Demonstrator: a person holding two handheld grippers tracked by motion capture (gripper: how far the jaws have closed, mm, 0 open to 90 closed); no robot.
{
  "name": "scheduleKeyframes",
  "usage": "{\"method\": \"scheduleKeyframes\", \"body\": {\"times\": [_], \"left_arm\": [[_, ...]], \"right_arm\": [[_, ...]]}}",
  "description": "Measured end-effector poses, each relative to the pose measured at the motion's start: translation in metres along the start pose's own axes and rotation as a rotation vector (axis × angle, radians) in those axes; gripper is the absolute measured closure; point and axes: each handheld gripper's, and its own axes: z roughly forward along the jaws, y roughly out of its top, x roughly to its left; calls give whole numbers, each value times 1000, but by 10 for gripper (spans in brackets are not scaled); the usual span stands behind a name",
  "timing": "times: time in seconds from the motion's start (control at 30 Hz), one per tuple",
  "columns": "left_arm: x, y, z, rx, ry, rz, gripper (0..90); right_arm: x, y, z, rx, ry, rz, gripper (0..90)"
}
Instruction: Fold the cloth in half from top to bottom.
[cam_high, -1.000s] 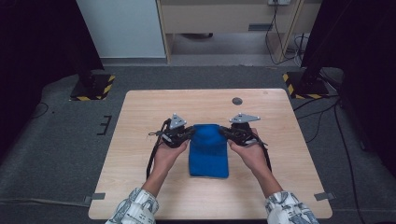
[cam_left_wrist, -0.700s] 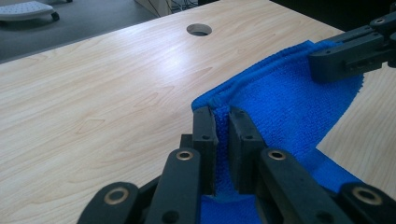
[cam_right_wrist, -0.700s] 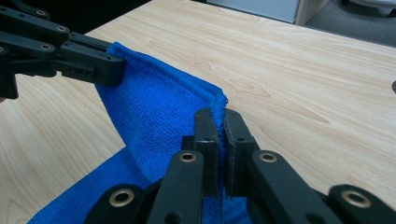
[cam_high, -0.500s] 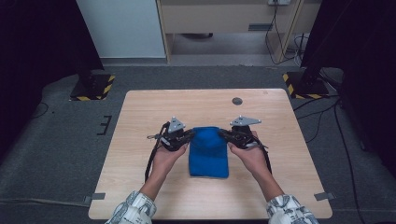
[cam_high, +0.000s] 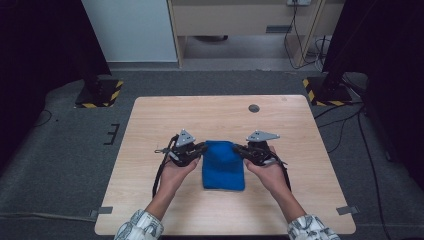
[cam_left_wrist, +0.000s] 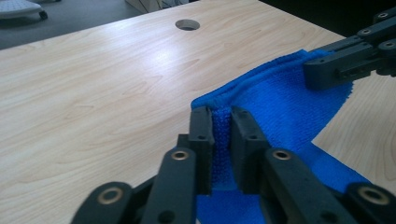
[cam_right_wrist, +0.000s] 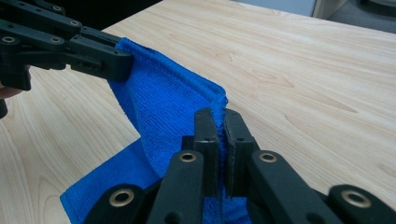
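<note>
A blue cloth (cam_high: 222, 165) lies folded in the middle of the wooden table (cam_high: 200, 115), its far edge raised off the top. My left gripper (cam_high: 202, 148) has the far left corner between its jaws. In the left gripper view the cloth (cam_left_wrist: 280, 102) fills the gap of the left gripper (cam_left_wrist: 222, 119). Its jaws have just been opening a little, but the corner is still held up. My right gripper (cam_high: 237, 149) is shut on the far right corner. The right gripper view shows the right gripper (cam_right_wrist: 215, 121) pinching the cloth (cam_right_wrist: 163, 102) tight.
A round cable hole (cam_high: 254, 108) sits in the table toward the far right. Bare wood surrounds the cloth on all sides. Dark stands with yellow-black striped bases (cam_high: 100, 95) flank the table on the grey floor.
The cloth's raised far edge has come slightly nearer the person. Both hands have hardly moved.
</note>
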Motion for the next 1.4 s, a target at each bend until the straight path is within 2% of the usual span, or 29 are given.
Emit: {"method": "scheduleKeyframes", "body": {"times": [0.17, 0.33, 0.5, 0.63, 0.7, 0.83, 1.13, 1.4], "left_arm": [[-1, -5, 0, -7, -3, -33, 548], [1, -7, -3, -31, 2, -50, 396], [12, -8, -7, -51, 17, -79, 283], [25, -12, -10, -52, 27, -122, 216], [28, -13, -12, -44, 49, -107, 195], [34, -16, -15, -44, 45, -107, 151], [48, -27, -20, -31, 72, -154, 118], [50, -33, -21, -29, 63, -155, 98]], "right_arm": [[3, -2, 3, 10, 6, -2, 864], [5, -4, 5, 17, 10, -8, 864], [6, -6, 5, 21, 12, -11, 864], [8, -8, 2, 26, 14, -12, 864], [9, -10, 2, 26, 12, -14, 863], [8, -13, 0, 25, 13, -3, 862], [12, -21, -2, 26, 33, -1, 860], [11, -30, -4, 42, 46, 6, 853]]}}
